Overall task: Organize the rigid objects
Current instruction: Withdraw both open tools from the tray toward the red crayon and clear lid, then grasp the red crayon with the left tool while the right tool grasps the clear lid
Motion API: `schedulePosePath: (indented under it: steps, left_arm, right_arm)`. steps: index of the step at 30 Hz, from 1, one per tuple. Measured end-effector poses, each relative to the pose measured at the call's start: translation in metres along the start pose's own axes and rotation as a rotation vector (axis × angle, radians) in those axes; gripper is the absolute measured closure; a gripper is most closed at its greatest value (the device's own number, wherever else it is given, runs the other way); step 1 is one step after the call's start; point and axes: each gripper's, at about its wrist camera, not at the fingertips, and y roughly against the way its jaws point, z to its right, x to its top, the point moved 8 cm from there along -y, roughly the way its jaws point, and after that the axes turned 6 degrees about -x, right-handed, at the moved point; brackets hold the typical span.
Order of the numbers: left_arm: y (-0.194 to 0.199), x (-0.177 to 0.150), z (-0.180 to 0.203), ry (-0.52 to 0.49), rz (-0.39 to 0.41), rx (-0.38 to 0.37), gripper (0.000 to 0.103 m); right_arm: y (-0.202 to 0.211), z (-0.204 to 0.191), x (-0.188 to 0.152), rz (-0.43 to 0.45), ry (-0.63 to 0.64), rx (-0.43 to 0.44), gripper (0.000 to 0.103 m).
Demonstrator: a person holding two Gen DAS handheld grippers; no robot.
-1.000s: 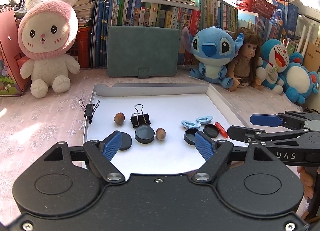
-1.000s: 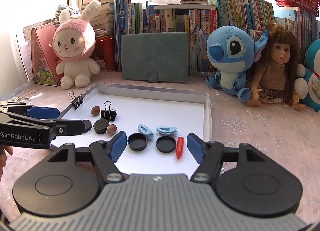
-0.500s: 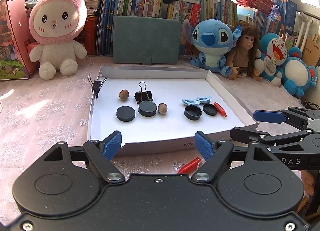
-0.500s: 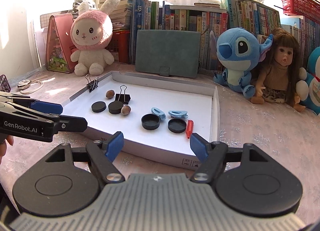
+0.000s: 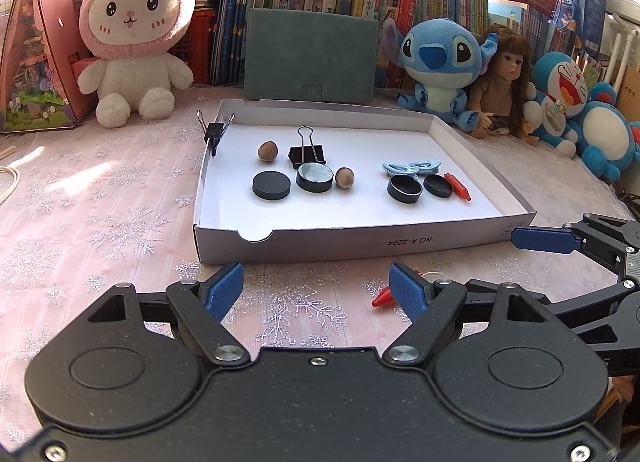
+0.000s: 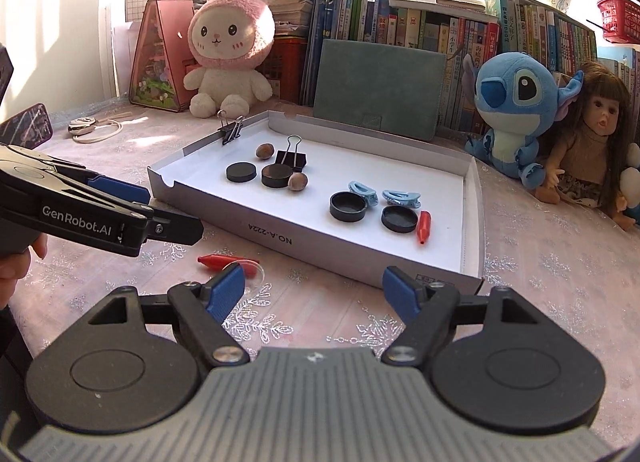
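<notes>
A shallow white box [image 5: 360, 240] lies on the tablecloth. In it are a black disc [image 5: 271, 184], two more round black pieces, two brown nuts [image 5: 267, 151], a black binder clip [image 5: 307, 153], two light blue hair clips [image 5: 400, 168] and a red pointed piece [image 5: 458, 187]. A second binder clip [image 5: 213, 132] grips the box's left rim. Another red piece [image 6: 224, 262] lies on the cloth in front of the box. My left gripper [image 5: 316, 286] hovers open and empty before the box. My right gripper [image 6: 314, 288] is beside it on the right, open and empty.
Behind the box stand a green case [image 5: 312, 56], a pink rabbit plush [image 5: 134, 42], a blue plush [image 5: 436, 66], a doll [image 5: 502, 82] and a row of books. A pink house model [image 5: 34, 62] is at the far left. A phone [image 6: 26, 128] and a cord lie at the left.
Both grippers have drawn back from over the box to the cloth in front of it and sunk a little. The red piece on the cloth came into view. The right jaws widened slightly.
</notes>
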Motion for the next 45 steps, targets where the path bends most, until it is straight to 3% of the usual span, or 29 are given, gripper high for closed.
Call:
schedulePosePath:
  steps: [18,27,33,45]
  left_arm:
    - [0.004,-0.012,-0.017,0.025,-0.004,0.041,0.024]
    - [0.004,-0.017,-0.016,0.025,-0.012,0.043,0.024]
    - [0.004,-0.018,-0.012,0.018,-0.013,0.041,0.024]
    - [-0.002,-0.020,0.011,0.006,-0.005,0.005,0.024]
  right_arm:
    - [-0.018,-0.039,-0.006,-0.016,0.099,0.040,0.019]
    - [-0.019,-0.042,-0.006,-0.014,0.101,0.047,0.034]
    - [-0.016,-0.044,-0.007,-0.009,0.100,0.054,0.065]
    - [-0.008,-0.012,-0.011,0.004,0.010,-0.066,0.066]
